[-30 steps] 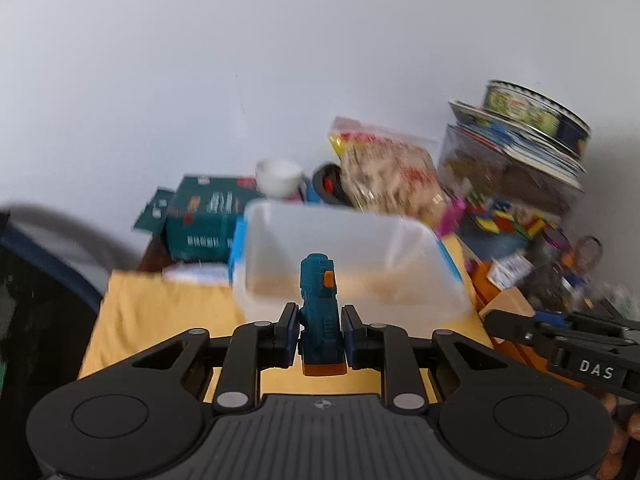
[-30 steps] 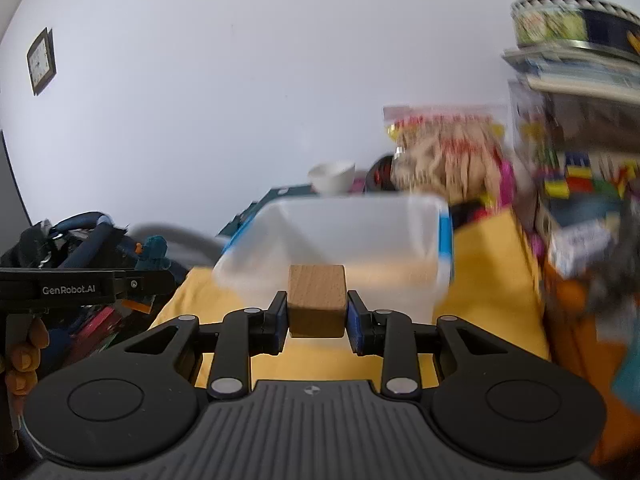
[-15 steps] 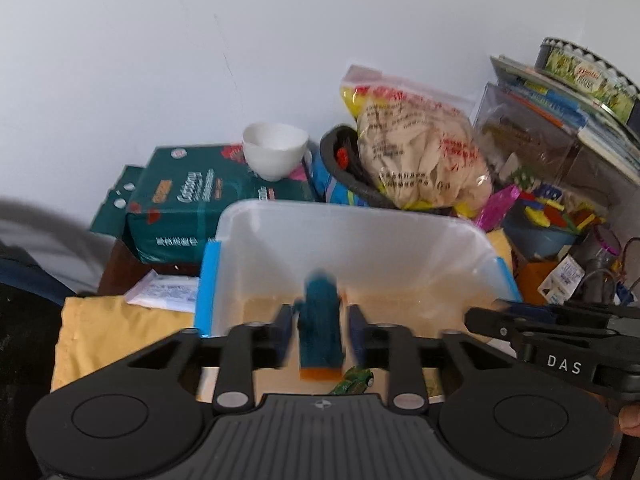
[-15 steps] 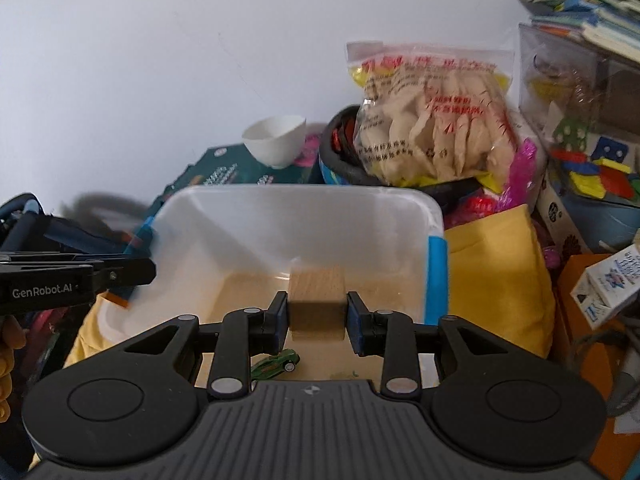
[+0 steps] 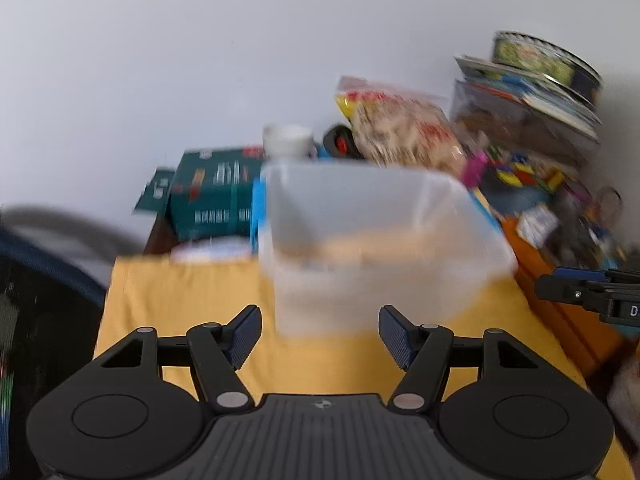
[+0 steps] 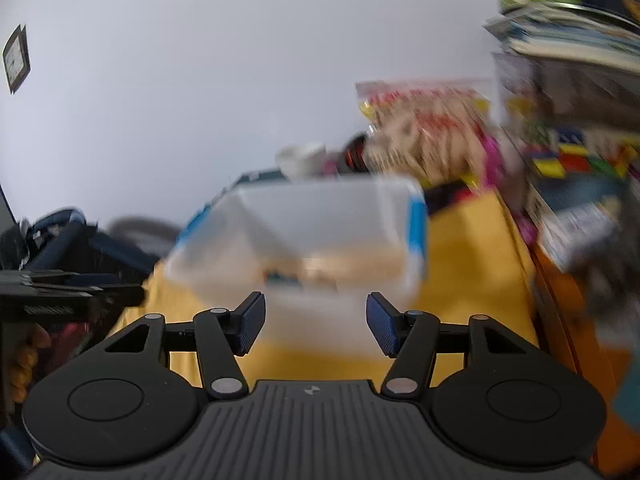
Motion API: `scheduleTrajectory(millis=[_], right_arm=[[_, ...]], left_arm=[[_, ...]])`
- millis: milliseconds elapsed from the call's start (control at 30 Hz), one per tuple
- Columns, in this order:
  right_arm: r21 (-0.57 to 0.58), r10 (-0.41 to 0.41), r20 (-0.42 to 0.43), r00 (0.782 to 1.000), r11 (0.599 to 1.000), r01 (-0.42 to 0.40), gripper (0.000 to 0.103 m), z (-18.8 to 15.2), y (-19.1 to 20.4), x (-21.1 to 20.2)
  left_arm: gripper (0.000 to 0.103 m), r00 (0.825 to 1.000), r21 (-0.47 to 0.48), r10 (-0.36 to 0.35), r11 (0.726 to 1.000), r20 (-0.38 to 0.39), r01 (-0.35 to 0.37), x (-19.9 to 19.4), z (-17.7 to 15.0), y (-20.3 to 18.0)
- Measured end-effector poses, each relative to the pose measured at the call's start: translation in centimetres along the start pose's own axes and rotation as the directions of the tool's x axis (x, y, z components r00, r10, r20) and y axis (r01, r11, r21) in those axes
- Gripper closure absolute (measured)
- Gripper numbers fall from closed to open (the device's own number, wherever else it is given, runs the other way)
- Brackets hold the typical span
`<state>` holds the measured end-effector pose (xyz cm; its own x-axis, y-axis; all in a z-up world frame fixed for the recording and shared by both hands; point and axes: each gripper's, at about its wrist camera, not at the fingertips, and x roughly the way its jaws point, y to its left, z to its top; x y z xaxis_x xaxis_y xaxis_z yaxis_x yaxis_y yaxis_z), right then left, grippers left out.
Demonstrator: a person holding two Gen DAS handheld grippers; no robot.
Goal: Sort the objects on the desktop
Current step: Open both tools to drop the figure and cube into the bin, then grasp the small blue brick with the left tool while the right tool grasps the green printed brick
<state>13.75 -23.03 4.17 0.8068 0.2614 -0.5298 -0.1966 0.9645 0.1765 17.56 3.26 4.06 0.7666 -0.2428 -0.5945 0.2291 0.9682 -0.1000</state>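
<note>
Left gripper [image 5: 320,334]: jaws opening, wide apart, nothing between the pads. Right gripper [image 6: 316,322]: jaws opening, wide apart, nothing between them. Both point at the clear bin [image 5: 380,240] on the yellow cloth [image 5: 180,300].

Change from a second ago: the left gripper no longer clamps the blue toy, nor the right the wooden block [image 6: 352,266]. Both now lie in the bin; the toy [image 6: 282,278] shows as a blue blur on the bin floor, left of the block.

Writing: the green box [image 5: 212,196], far left of the bin, carries print too blurred to read.
</note>
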Motion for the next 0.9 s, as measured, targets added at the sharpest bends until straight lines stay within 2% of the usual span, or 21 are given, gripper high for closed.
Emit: scheduleTrajectory(millis=[100,200,333,467,633,700,733,800,867,900], right_arm=[[-0.040,-0.059,-0.050,0.997,0.998,0.058,0.043,-5.4,0.0,-2.2],[-0.052,-0.121,-0.136,0.983,0.992,0.115,0.044,-9.7,-0.7,-2.5],[-0.052,-0.158,-0.191,0.969,0.987,0.151,0.051,-12.3,-1.6,-1.7],[-0.054,-0.174,-0.205,0.963,0.985,0.166,0.052,-12.7,-1.9,-0.3],[-0.057,-0.157,-0.229,0.961,0.987,0.147,0.051,-12.9,-1.7,1.5],[-0.070,-0.143,-0.240,0.960,0.989,0.130,0.053,-13.1,-1.6,2.0],[-0.069,-0.139,-0.248,0.959,0.990,0.126,0.058,-13.3,-1.6,2.2],[-0.066,-0.132,-0.245,0.960,0.991,0.119,0.062,-13.4,-1.6,2.0],[-0.064,-0.122,-0.235,0.964,0.992,0.110,0.062,-13.4,-1.5,1.6],[-0.065,-0.118,-0.226,0.967,0.992,0.107,0.062,-13.4,-1.4,1.2]], left_arm=[[0.035,1.000,0.009,0.006,1.000,-0.029,-0.006,-2.3,-5.4,-0.3],[0.035,0.996,0.029,0.036,0.999,-0.079,-0.033,-3.3,-10.3,-0.8],[0.037,0.987,0.033,0.065,0.998,-0.145,-0.061,-2.6,-14.2,-1.2],[0.040,0.979,0.009,0.069,0.998,-0.193,-0.068,-1.1,-15.7,-1.1],[0.040,0.980,0.002,0.035,0.999,-0.197,-0.036,0.4,-16.0,-1.8],[0.040,0.980,0.024,0.035,0.999,-0.198,-0.030,0.9,-16.2,-2.1],[0.041,0.979,0.031,0.034,0.999,-0.202,-0.028,1.1,-16.4,-2.1],[0.047,0.981,0.045,0.035,0.999,-0.193,-0.026,1.3,-16.6,-2.2],[0.067,0.982,0.058,0.024,0.998,-0.187,-0.014,1.2,-16.6,-2.2],[0.066,0.982,0.056,0.018,0.998,-0.188,-0.008,1.1,-16.5,-2.1]])
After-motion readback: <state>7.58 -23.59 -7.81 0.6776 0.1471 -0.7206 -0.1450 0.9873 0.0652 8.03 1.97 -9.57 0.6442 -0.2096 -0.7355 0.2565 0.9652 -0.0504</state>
